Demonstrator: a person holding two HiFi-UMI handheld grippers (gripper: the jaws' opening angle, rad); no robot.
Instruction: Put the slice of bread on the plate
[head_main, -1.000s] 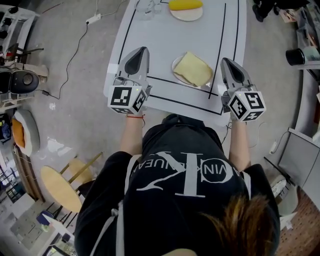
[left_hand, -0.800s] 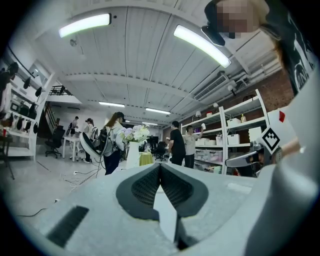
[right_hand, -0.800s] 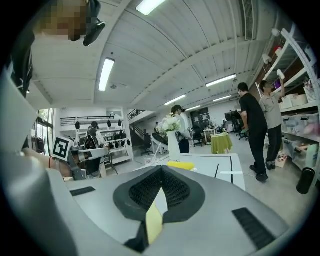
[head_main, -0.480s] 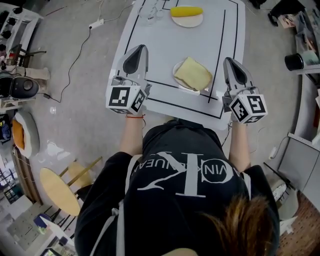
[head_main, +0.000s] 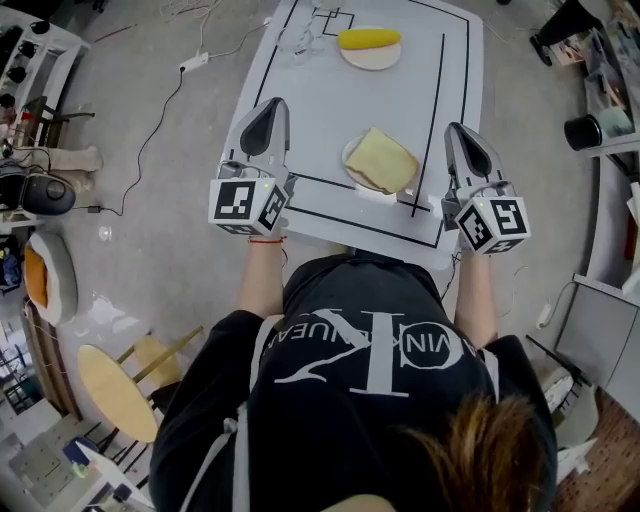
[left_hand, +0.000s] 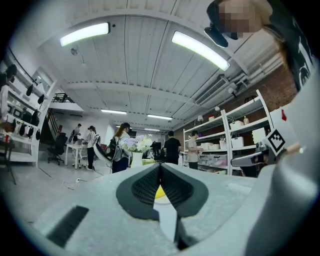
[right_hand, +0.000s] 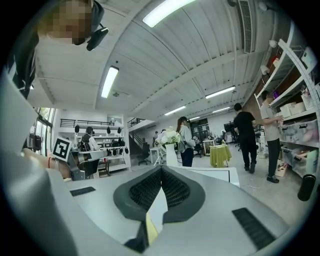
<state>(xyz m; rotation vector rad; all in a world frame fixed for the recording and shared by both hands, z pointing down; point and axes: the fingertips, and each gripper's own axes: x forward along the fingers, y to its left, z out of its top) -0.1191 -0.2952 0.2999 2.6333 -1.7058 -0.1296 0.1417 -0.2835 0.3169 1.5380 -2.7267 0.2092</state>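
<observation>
Left tongs (head_main: 271, 104) and right tongs (head_main: 459, 129) have risen over the worktop (head_main: 330, 95), both shut and empty, with bread (head_main: 381, 160) resting on plate (head_main: 348, 163): task looks complete.

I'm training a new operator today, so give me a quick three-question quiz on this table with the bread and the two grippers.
1. True or false: the slice of bread lies on the near plate.
2. What lies on the far plate? A) a yellow corn cob B) a mug C) a spoon
3. Fill in: the jaws of the left gripper and the right gripper are both ____, with nothing between them.

Key: 1 true; 2 A; 3 shut.
</observation>
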